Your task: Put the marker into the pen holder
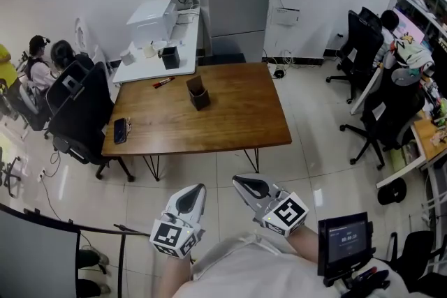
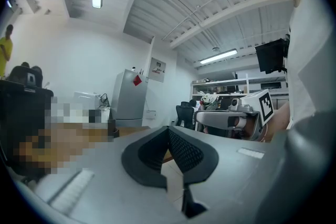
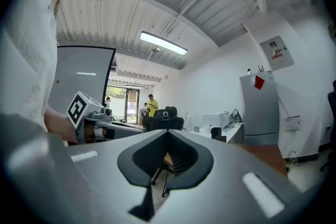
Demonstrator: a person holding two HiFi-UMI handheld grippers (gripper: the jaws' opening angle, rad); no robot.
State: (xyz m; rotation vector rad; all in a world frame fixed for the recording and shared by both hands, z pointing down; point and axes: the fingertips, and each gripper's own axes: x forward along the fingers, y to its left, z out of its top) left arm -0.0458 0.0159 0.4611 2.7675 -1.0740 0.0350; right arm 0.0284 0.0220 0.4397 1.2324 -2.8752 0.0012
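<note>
On the rectangular wooden table (image 1: 230,115) stands a boxy pen holder (image 1: 198,93).

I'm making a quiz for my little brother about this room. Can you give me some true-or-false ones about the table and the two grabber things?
1. The marker is already inside the pen holder. False: it lies flat outside it, near the far edge of the wooden table.
2. A dark phone lies on the wooden table. True.
3. The left gripper is holding the marker. False: its jaws are together with nothing between them, away from the table.
4. The right gripper has its jaws closed and empty. True.
5. The pen holder stands on the floor. False: it stands on the wooden table.
</note>
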